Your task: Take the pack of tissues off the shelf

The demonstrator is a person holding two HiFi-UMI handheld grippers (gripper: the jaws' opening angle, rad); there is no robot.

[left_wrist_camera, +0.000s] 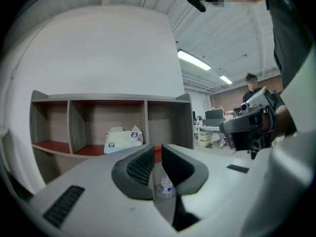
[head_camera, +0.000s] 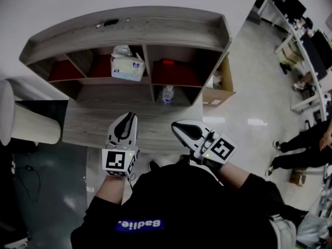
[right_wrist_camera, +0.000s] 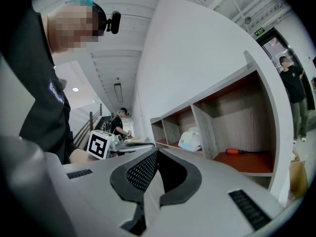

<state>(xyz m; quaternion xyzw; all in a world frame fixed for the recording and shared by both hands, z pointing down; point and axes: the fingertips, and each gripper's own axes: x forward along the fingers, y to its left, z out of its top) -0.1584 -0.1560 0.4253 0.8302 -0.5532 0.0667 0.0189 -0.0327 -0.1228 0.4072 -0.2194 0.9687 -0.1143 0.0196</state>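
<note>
Pack of tissues (head_camera: 127,66), crinkled white plastic, sits in the middle upper compartment of a grey wood-grain shelf unit (head_camera: 129,27). The left gripper (head_camera: 130,117) has its ribbed pads slightly apart and empty, while the right gripper (head_camera: 175,124) is pressed together. A clear plastic bottle (head_camera: 166,94) stands lower right.

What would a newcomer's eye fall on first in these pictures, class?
The white tissues stand out in the upper middle compartment of the shelf, against its red floor. Then come the left gripper and right gripper, both empty, held before the shelf. A bottle stands in the lower level.
</note>
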